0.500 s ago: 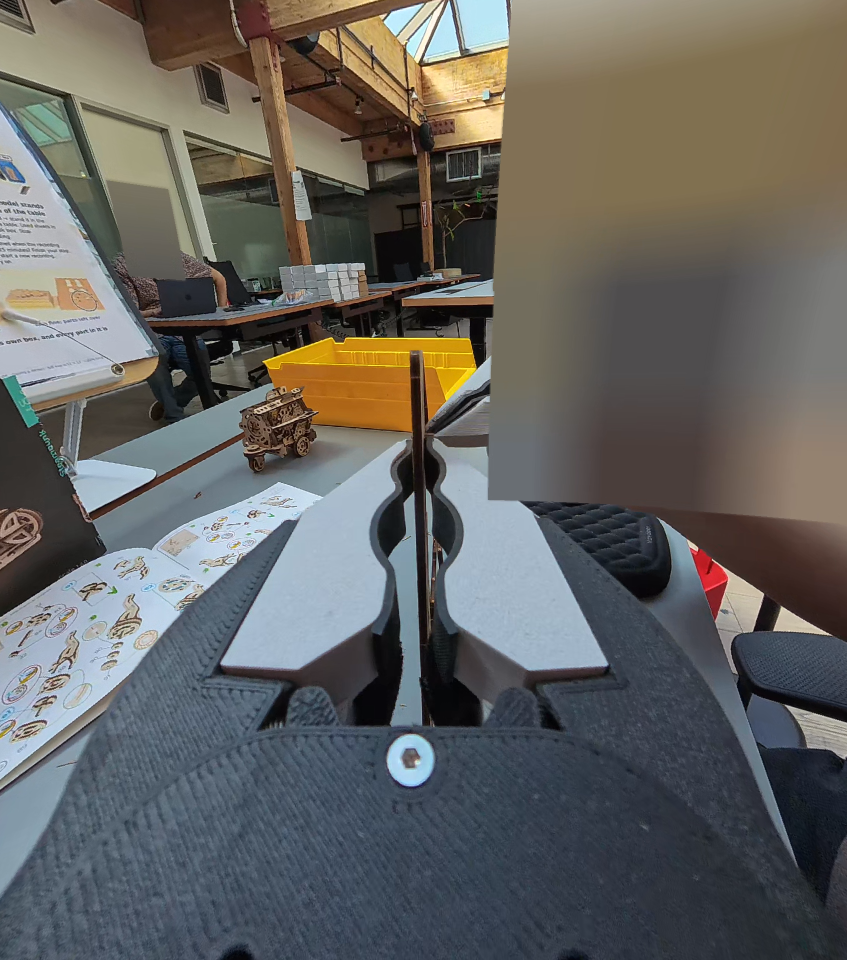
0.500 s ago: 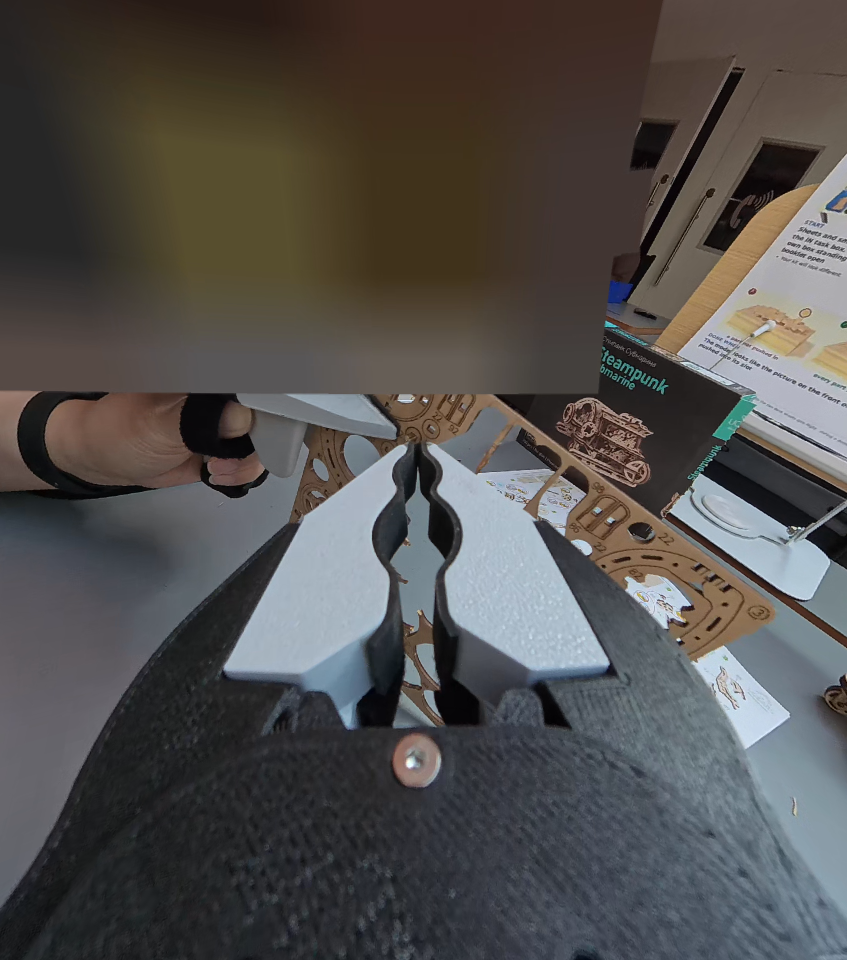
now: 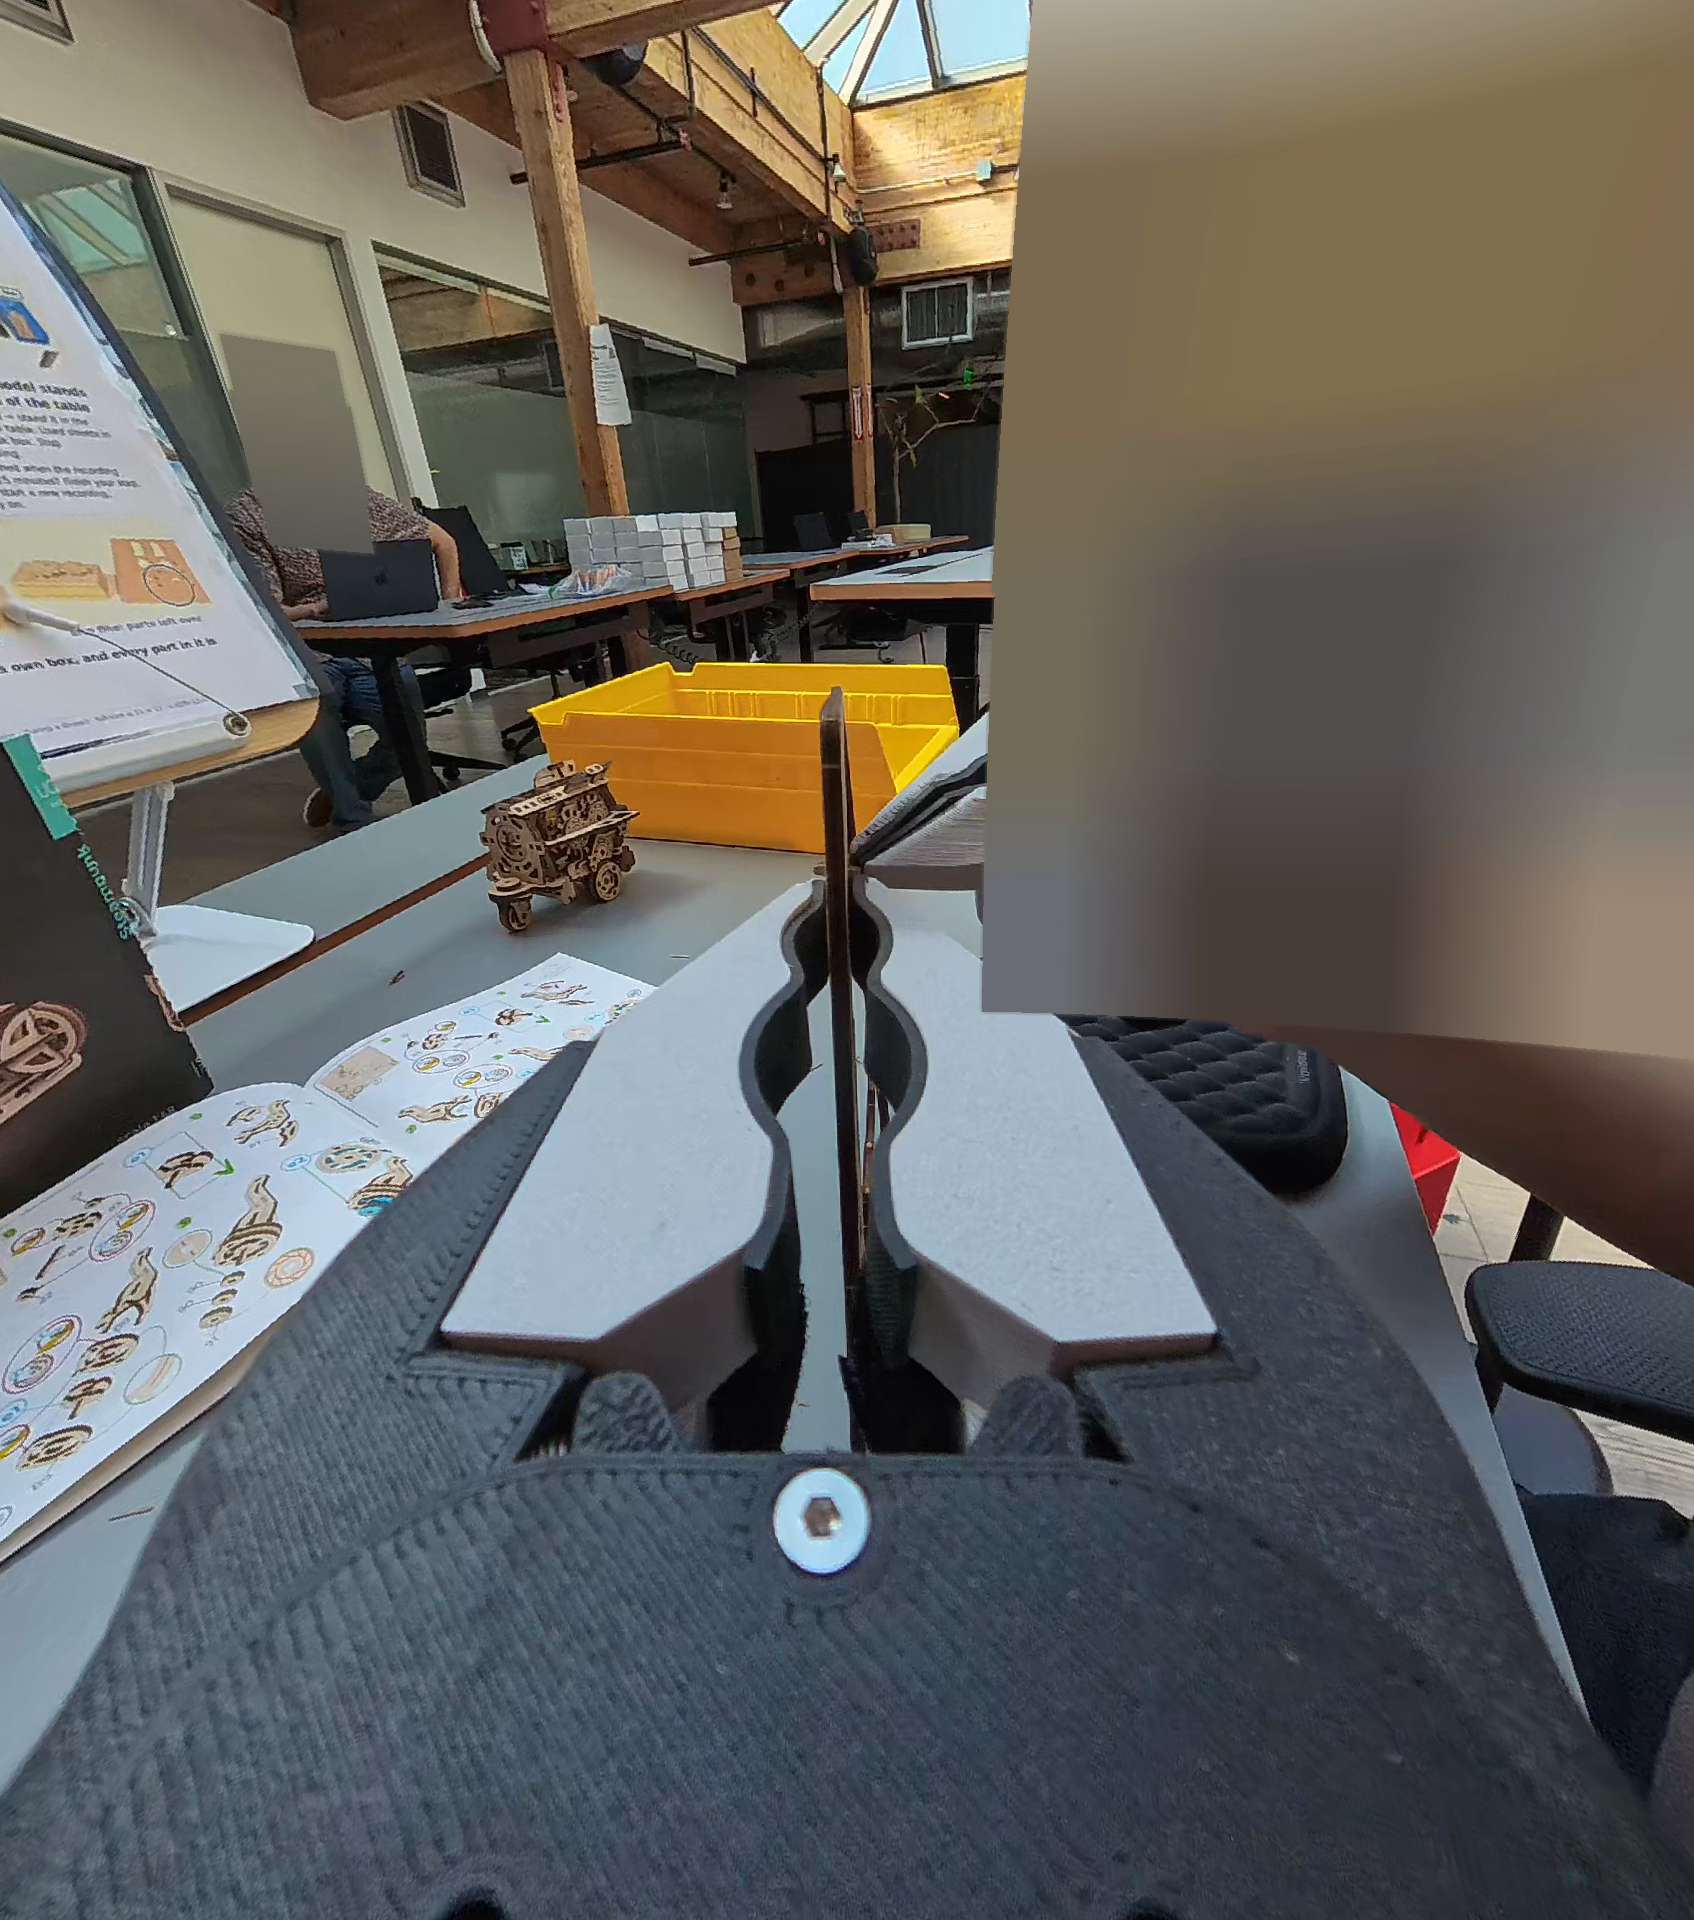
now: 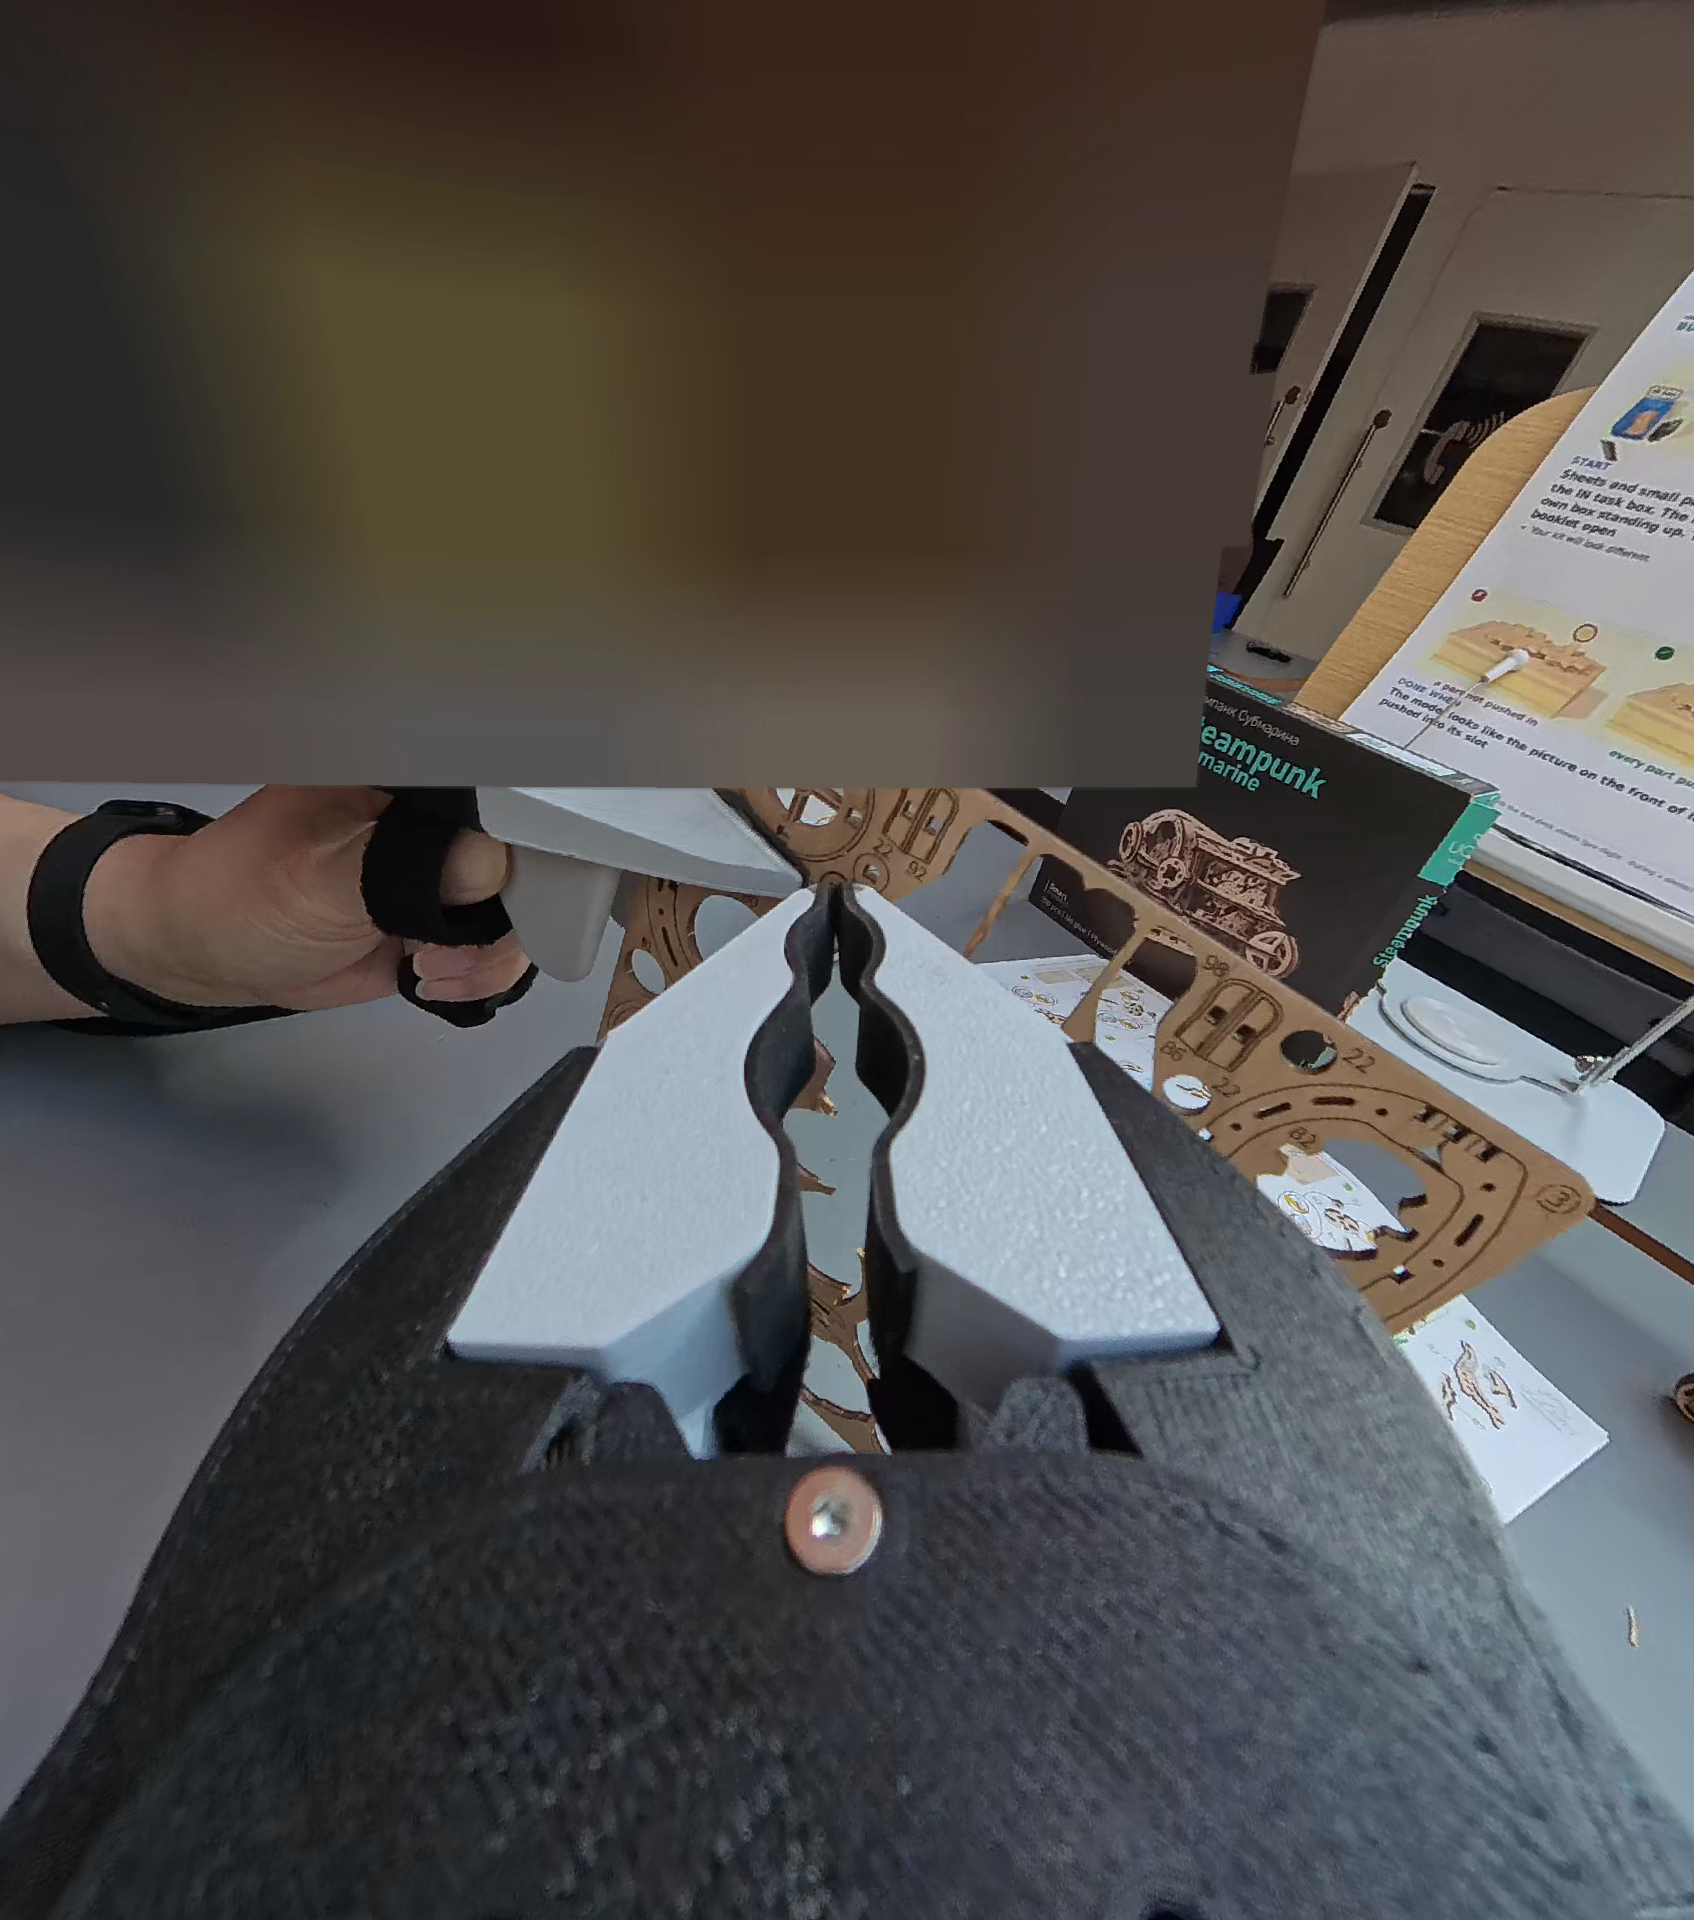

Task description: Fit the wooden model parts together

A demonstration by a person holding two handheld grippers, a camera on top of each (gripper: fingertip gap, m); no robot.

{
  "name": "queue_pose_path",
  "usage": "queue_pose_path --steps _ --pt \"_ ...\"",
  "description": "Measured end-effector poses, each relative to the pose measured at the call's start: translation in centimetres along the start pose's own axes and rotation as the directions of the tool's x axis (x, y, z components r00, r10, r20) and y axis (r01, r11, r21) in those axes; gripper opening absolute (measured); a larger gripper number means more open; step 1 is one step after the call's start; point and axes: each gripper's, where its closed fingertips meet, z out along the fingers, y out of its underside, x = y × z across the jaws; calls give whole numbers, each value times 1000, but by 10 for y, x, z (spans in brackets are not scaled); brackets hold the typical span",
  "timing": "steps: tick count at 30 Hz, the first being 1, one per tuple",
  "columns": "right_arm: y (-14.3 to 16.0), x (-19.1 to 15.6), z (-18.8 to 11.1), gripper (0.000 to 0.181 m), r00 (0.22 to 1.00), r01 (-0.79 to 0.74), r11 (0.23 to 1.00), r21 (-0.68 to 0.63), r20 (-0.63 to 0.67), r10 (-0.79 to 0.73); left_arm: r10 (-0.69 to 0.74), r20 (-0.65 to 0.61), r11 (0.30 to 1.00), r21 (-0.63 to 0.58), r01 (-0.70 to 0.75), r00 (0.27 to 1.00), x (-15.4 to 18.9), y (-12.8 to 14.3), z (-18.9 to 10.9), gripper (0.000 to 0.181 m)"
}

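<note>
Left gripper [image 3: 830,894] clamped on wooden sheet [image 4: 1290,1132], edge-on, long axis running straight ahead past tips. Right gripper [image 4: 830,902] tips together at sheet face, possibly pinching a part; contact unclear.

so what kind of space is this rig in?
Likely a shared open-plan workshop or office: long wooden-edged desks in rows, exposed timber posts and beams under a skylight, stacked yellow plastic bins.

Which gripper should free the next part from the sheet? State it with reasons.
Right, likely. The left gripper is shut on the wooden sheet, holding it upright; the right gripper, jaws shut and seemingly empty, has its tips at the sheet's face.
</note>
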Motion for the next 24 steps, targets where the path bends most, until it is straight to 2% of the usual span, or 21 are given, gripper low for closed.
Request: queue_pose_path --steps 7,11,15,21,24 --pt "-1 -2 -2 4 1000 15 1000 17 -1 -15 9 -7 1000 2 -9 1000 0 0 0 1" --pt "-27 -4 -22 22 978 205 977 66 35 -208 125 5 992 5 -125 992 1 -3 -4 1" --pt "-35 -6 -29 37 903 399 917 -10 178 -391 257 -34 966 1 -258 966 16 -2 -4 1" --pt "-15 -20 -24 27 740 628 770 -113 393 -546 387 -67 921 -16 -389 920 35 5 -1 1" --pt "-7 -26 -25 28 701 668 730 -148 455 -549 419 -82 906 -17 -422 904 40 8 -1 1"
